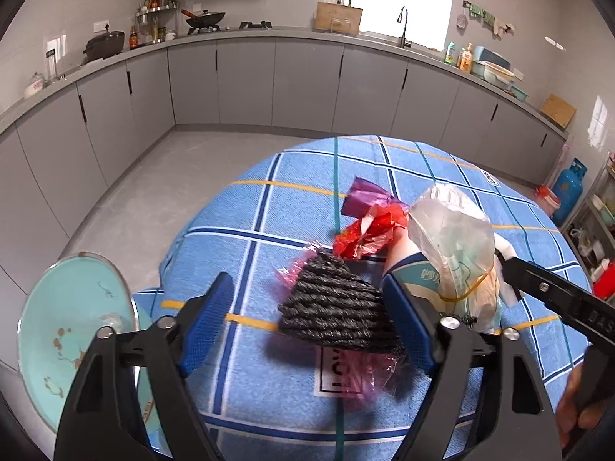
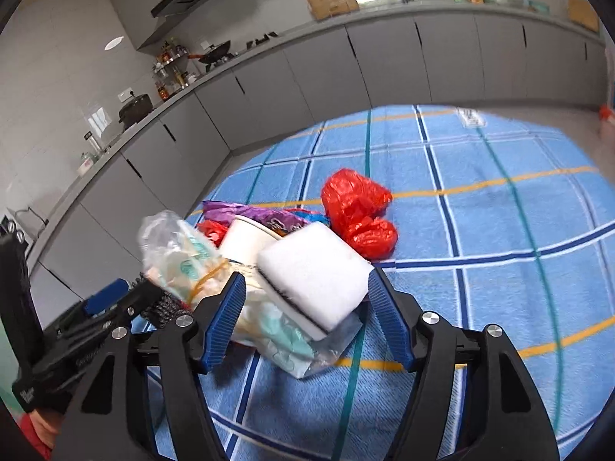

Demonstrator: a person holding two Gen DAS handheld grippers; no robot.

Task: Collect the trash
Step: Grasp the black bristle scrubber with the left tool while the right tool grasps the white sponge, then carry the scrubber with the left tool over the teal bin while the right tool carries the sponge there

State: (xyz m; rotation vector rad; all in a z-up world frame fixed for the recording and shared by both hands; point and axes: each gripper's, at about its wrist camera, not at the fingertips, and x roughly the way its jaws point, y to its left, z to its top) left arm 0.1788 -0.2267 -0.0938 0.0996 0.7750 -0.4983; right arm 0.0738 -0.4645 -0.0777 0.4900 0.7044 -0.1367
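On the blue checked tablecloth [image 2: 499,230] sits a trash pile, left of middle toward the near edge. Left gripper [image 1: 307,319] jaws apart around the dark woven pad [image 1: 338,307]; right pad touching or nearly touching it, left pad clear with cloth showing between, so no grip. Pink wrapper [image 1: 357,380] lies under the woven pad. Right gripper [image 2: 303,319] jaws also spread, straddling the white sponge [image 2: 315,272], pads not pressing; the sponge rests tilted on a clear plastic bag [image 2: 292,342]. A second clear bag with a rubber band [image 1: 453,238] stands just right of the woven pad, with red wrapper [image 1: 369,234] and purple wrapper [image 1: 365,196] behind it. Red plastic bag [image 2: 357,211] sits far side of the sponge. Teal bowl [image 1: 69,330] is at the near-left table edge, beside the left gripper. Right and far cloth lies bare.
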